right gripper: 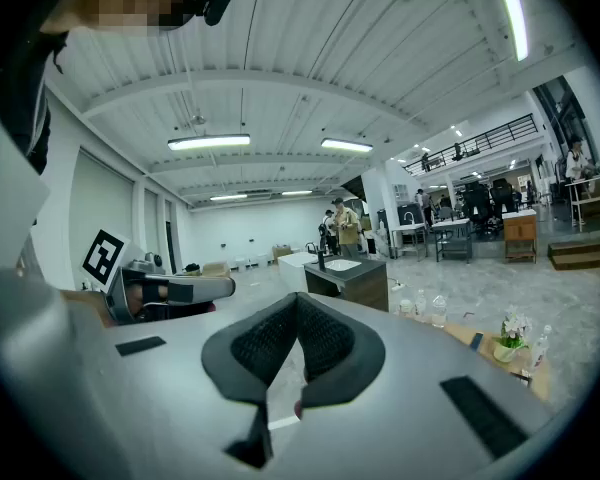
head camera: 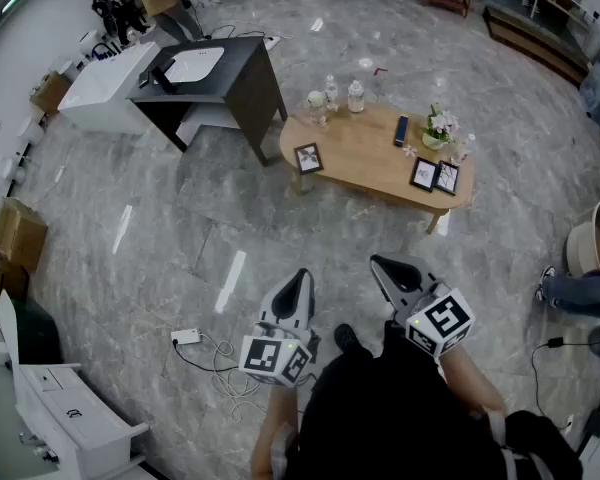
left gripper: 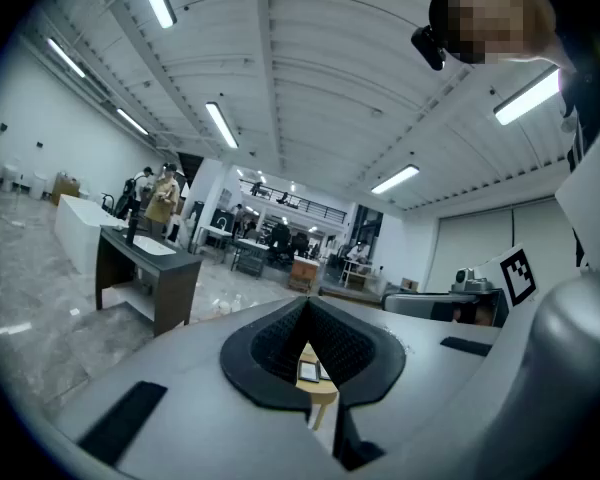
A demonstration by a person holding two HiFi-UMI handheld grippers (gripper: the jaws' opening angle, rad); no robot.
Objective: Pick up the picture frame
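The oval wooden worktop [head camera: 365, 148] stands well ahead of both claws. The left claw [head camera: 302, 280] and the right claw [head camera: 380, 265] are each pressed together, pinching nothing. A picture frame [head camera: 308, 158] stands upright on the worktop ahead of the left claw, with a pair of frames [head camera: 424, 174] ahead of the right claw.

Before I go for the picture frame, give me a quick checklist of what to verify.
1. Frame in sight: ok; left frame stands on the table, two more frames at its right end.
2. Which frame to take: cannot tell.
3. Left gripper open: not ok; shut, empty.
4. Right gripper open: not ok; shut, empty.
5. Table in reach: not ok; both grippers far short.
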